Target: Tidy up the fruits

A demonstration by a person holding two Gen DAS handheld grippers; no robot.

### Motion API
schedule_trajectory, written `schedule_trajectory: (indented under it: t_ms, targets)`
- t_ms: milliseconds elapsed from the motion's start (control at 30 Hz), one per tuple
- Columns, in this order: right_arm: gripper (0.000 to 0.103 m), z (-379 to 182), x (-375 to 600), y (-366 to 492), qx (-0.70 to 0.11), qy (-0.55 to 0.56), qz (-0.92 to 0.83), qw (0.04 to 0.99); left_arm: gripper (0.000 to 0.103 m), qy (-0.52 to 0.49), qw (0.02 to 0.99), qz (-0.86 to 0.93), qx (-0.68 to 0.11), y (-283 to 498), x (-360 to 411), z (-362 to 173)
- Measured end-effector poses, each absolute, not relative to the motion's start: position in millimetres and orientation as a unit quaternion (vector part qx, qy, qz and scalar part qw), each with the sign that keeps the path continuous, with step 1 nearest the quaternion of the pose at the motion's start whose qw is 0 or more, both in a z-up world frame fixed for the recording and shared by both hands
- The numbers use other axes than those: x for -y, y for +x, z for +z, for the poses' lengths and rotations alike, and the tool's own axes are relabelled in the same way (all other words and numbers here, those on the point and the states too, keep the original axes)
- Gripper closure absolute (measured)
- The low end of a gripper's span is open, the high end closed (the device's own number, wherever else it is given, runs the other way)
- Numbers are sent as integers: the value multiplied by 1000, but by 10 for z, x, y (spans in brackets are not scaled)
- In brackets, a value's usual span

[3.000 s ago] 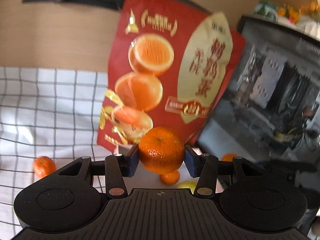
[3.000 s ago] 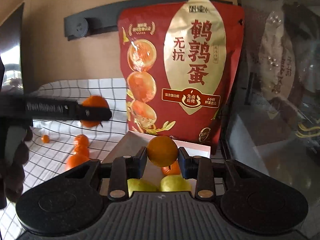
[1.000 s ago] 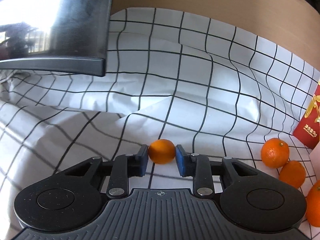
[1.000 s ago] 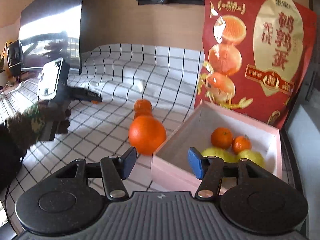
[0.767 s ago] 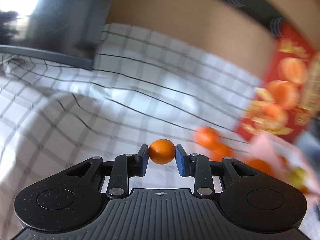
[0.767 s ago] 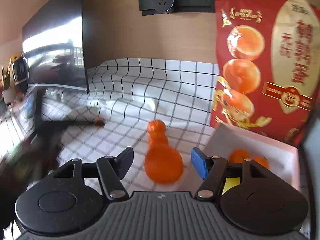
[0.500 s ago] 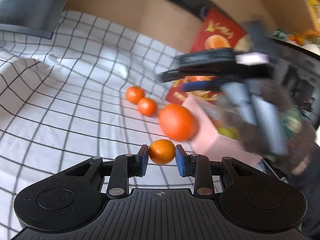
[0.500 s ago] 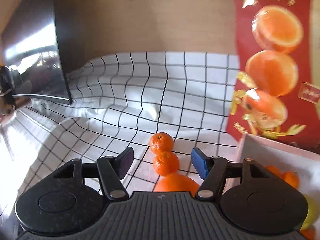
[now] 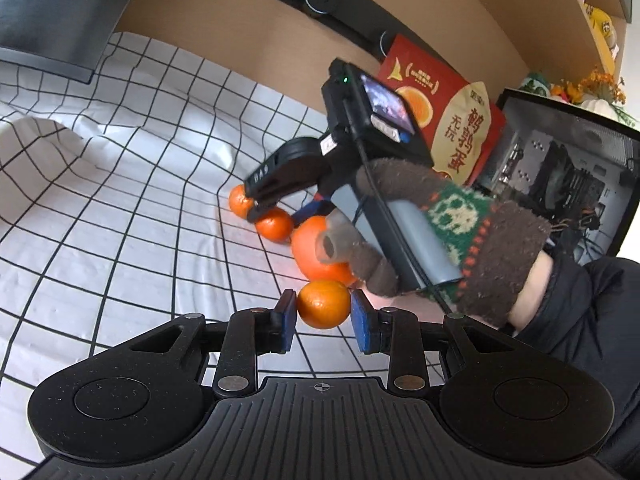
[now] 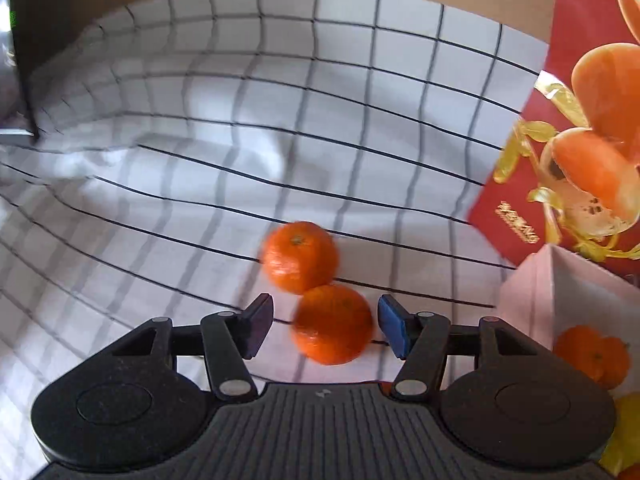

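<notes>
My left gripper (image 9: 323,318) is shut on a small mandarin (image 9: 323,303) and holds it above the checked cloth. My right gripper (image 10: 326,326) is open, its jaws on either side of a mandarin (image 10: 332,323) lying on the cloth, with a gap on each side. A second mandarin (image 10: 299,257) lies just beyond it. In the left wrist view the right gripper (image 9: 276,210) reaches down over these two mandarins, and a large orange (image 9: 318,246) lies beside them. The pink box (image 10: 560,280) at the right holds mandarins (image 10: 592,354) and a yellow fruit (image 10: 624,412).
A red snack bag (image 10: 576,128) stands behind the box. A dark monitor (image 9: 56,12) stands at the far left, an open computer case (image 9: 560,168) at the right. The gloved right hand (image 9: 440,232) crosses the left wrist view. The checked cloth (image 10: 200,140) is wrinkled.
My left gripper picked up the small mandarin and swung right with it. My right gripper dropped its fruit, opened, and came down around the nearer mandarin on the cloth.
</notes>
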State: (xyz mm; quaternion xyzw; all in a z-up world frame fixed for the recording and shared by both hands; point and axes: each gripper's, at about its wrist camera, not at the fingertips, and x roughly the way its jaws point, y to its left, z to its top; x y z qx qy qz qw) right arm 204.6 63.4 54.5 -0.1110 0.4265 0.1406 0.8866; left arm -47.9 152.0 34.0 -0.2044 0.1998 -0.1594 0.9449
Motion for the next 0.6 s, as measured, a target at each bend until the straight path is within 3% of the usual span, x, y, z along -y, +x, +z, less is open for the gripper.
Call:
schedule_trajectory:
  t_ms: [33,67,400,600]
  targets:
    - [58,521,-636,2058,-430,-113,141,884,69,-206,944,-160,-199,-486,-1527,341]
    - [59,519,-619,2052,-433,-107,147,883,69,-209,944,-159,-199,-486,-1536,340]
    - [60,1126,5,1057,-369,-57,290,881,69,-219,940,-149,-213,-453,-1573,322]
    - [59,919,823,106,-374,-76,304,873,69,-213,934,-163,-235,-405,-1374,353]
